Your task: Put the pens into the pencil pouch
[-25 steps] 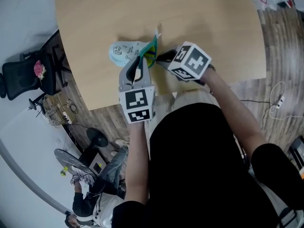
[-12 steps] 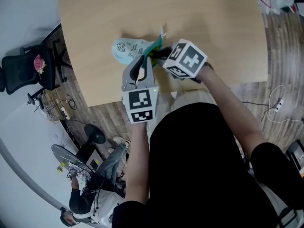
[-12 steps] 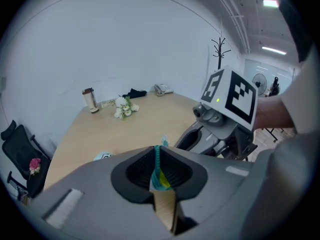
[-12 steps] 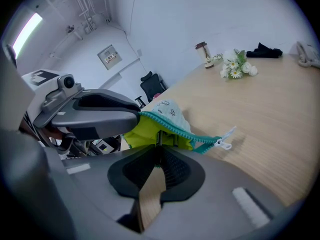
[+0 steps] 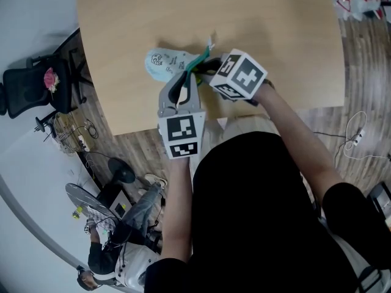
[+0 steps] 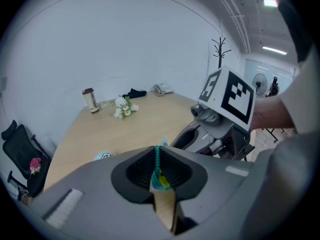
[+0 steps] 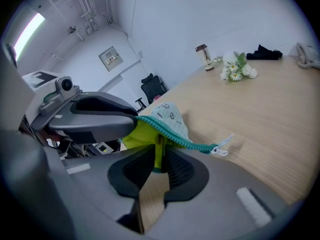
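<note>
Seeing both jaw sets clenched on the mouth of the pencil pouch (image 5: 164,63), close to the person's body at the near edge of the counter (image 5: 275,29). The left hand-held gripper (image 5: 186,78) is grasping the pouch's teal zipper edge; in its own view (image 6: 158,170) we see the tape and a sliver of yellow lining nipped between the pads. The right hand-held gripper (image 5: 205,72) is grasping the opposite lip, and its view (image 7: 159,163) shows yellow-green lining and teal tape pressed between the jaws. The two hand-held grippers sit just beside each other, tips almost meeting, with the right one's marker cube tilted toward the left one. The zipper runs between them and on to a white zipper pull (image 7: 221,149) lying on the counter. The pouch body is light blue with small doodles; it rests on the wood and bulges away from the grippers toward the left of the head view. Further back, well apart from the pouch, we have a small bunch of white flowers (image 7: 238,67), a brown-capped bottle (image 7: 202,54) just beside it, a black bundle (image 7: 263,53) and a desk phone (image 6: 162,89) near the far edge. Off the counter's left side stands a black office chair (image 5: 27,96) on the floor (image 5: 360,54).
</note>
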`<state>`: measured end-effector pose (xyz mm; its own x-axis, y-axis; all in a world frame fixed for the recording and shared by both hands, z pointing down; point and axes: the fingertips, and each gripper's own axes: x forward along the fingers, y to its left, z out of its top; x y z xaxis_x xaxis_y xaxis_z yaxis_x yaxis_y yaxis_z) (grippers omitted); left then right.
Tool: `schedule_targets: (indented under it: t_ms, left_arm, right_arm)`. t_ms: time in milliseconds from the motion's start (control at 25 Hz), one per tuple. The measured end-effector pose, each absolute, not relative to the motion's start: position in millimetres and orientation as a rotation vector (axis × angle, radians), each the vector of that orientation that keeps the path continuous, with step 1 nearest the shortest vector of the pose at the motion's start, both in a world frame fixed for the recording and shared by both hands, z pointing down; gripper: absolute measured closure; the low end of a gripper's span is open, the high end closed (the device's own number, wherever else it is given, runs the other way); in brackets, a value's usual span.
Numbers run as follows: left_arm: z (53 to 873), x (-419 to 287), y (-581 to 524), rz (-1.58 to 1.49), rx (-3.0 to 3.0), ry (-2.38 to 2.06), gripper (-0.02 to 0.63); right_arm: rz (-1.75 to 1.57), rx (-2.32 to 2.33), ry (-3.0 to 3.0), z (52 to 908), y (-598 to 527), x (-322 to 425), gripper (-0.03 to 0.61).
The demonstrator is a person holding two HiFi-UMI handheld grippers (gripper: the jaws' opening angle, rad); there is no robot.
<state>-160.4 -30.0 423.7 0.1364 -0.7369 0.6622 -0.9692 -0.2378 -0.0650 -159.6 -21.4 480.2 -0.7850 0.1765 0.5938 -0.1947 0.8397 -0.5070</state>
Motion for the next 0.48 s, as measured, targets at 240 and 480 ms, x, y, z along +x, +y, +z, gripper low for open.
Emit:
schedule_targets:
  t_ms: [240,480]
  left_arm:
    - [423.3,-158.4,-29.5,0.835,2.048,-1.638,0.591]
    - [418.7,-149.5,-31.8,0.836,2.085,-1.608,0.592]
  right_arm:
    - [0.737,0.023,-2.379,474.9,-23.2,-154.0,0.532]
    - [0.736,0.086,-2.399,465.2,-30.4,-136.4,0.532]
